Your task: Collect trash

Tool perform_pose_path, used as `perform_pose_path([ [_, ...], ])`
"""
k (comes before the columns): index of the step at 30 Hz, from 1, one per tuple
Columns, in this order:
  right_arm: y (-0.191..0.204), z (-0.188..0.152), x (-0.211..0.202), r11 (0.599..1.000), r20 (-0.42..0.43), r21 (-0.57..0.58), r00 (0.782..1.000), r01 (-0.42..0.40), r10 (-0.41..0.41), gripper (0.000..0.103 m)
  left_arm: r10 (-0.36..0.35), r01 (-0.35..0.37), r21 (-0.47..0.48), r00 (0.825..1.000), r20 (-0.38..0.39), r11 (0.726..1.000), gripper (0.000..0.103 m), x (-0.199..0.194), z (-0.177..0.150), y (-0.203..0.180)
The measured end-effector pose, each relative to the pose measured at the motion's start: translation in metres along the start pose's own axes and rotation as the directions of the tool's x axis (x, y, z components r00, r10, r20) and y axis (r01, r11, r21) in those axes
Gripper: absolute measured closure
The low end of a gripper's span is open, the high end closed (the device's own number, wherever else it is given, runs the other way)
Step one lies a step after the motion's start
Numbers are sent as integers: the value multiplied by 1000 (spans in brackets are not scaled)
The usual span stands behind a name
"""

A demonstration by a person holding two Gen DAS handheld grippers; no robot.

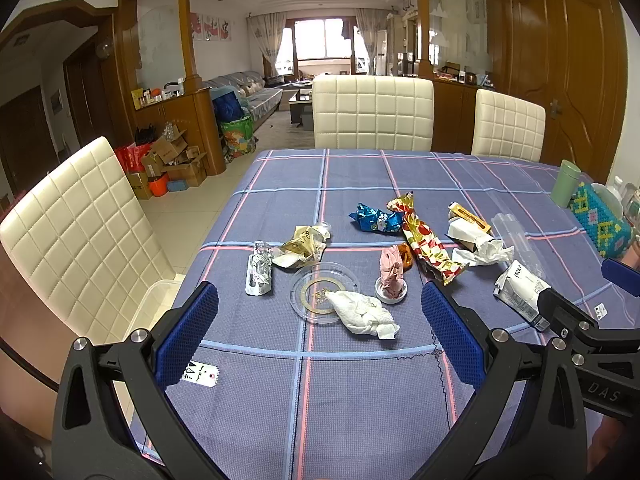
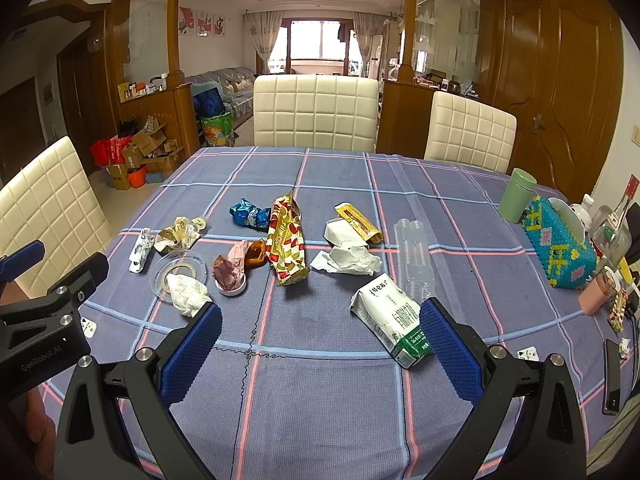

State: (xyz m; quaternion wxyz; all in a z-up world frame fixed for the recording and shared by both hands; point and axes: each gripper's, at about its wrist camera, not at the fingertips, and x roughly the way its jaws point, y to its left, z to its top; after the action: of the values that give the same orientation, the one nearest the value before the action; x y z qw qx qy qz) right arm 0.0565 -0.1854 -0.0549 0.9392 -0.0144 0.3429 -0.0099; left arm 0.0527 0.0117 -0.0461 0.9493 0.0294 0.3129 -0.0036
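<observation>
Trash lies scattered on a blue plaid tablecloth [image 1: 360, 392]. A crumpled white tissue [image 1: 362, 312] rests on a clear plastic lid [image 1: 316, 284] just ahead of my open, empty left gripper [image 1: 320, 328]. A pink wrapper [image 1: 391, 274] sits in a white cap. A red-gold snack bag [image 1: 428, 242], a blue wrapper [image 1: 376, 218] and a foil blister pack [image 1: 259, 270] lie further off. My right gripper [image 2: 320, 336] is open and empty; a white-green milk carton [image 2: 394, 314] lies by its right finger. A clear plastic tray [image 2: 414, 258] lies behind the carton.
White padded chairs [image 1: 372, 114] stand at the far side and one on the left [image 1: 80, 240]. A green cup [image 2: 516, 194], a beaded tissue box [image 2: 560, 248], bottles and a phone [image 2: 611, 376] crowd the right table edge. Cardboard boxes [image 1: 172, 160] sit on the floor.
</observation>
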Motion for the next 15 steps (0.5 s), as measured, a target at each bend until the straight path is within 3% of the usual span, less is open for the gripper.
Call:
perform_pose_path([
  [15,-3,-4,1,1000,-12,6,1000,-1,1,6,-5,5,3,1000,-11,1000,3,4,-8,-5],
])
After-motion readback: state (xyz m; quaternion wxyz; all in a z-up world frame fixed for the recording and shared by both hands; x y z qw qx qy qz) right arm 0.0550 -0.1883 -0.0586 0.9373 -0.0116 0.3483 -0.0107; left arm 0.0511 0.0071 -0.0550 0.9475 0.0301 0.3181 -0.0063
